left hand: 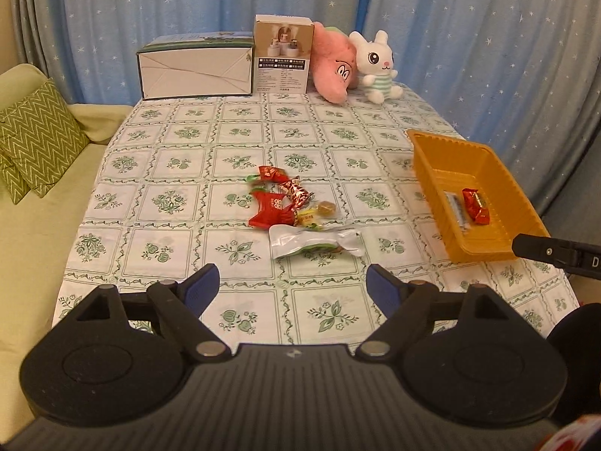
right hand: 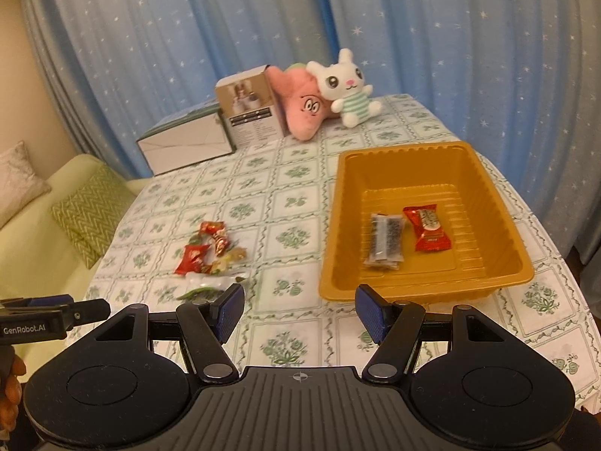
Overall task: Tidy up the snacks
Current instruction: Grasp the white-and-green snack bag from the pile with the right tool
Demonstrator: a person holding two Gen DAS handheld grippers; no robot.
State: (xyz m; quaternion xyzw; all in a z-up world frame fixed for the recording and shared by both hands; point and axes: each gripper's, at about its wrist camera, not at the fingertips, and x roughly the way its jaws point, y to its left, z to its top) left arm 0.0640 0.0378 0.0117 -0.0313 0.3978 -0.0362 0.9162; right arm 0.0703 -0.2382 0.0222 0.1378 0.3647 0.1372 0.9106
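Observation:
A loose pile of wrapped snacks lies mid-table on the floral cloth, with a white-and-green packet nearest me. My left gripper hovers short of that packet, jaws wide open, nothing between them. To the right stands the orange tray, holding a red candy. In the right wrist view the tray holds a red packet and a grey packet. My right gripper is open and empty before the tray's near wall. The snack pile lies left of it.
At the table's far end stand a white box, a taller carton, a pink plush and a white rabbit plush. A sofa with green cushions runs along the left. Blue starred curtains hang behind.

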